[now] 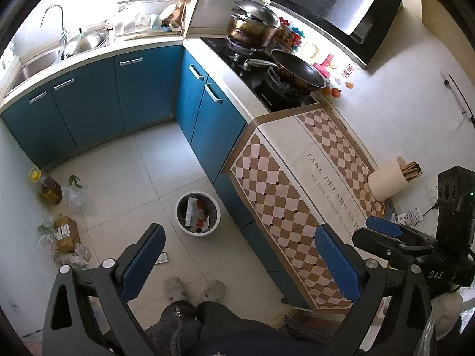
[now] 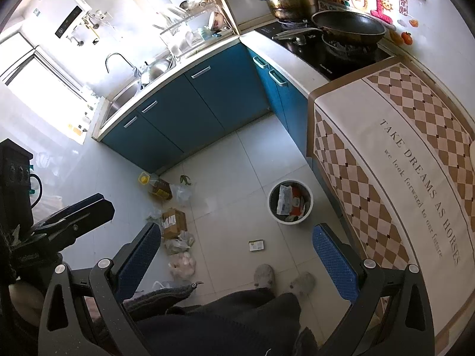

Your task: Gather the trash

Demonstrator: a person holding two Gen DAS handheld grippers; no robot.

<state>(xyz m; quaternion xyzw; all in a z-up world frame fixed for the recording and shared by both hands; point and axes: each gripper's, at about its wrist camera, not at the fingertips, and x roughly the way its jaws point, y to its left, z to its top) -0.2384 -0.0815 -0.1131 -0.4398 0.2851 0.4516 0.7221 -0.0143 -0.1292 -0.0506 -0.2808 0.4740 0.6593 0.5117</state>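
Both hand-held grippers, left (image 1: 240, 256) and right (image 2: 236, 256), wide open, empty.

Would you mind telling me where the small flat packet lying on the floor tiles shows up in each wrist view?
Left wrist view: the small flat packet lies low and left of centre, partly hidden behind the left gripper's left finger.
Right wrist view: it lies in full view between the right gripper's fingers, below the bin.
Shared landmark: the white trash bin on the floor beyond the packet.
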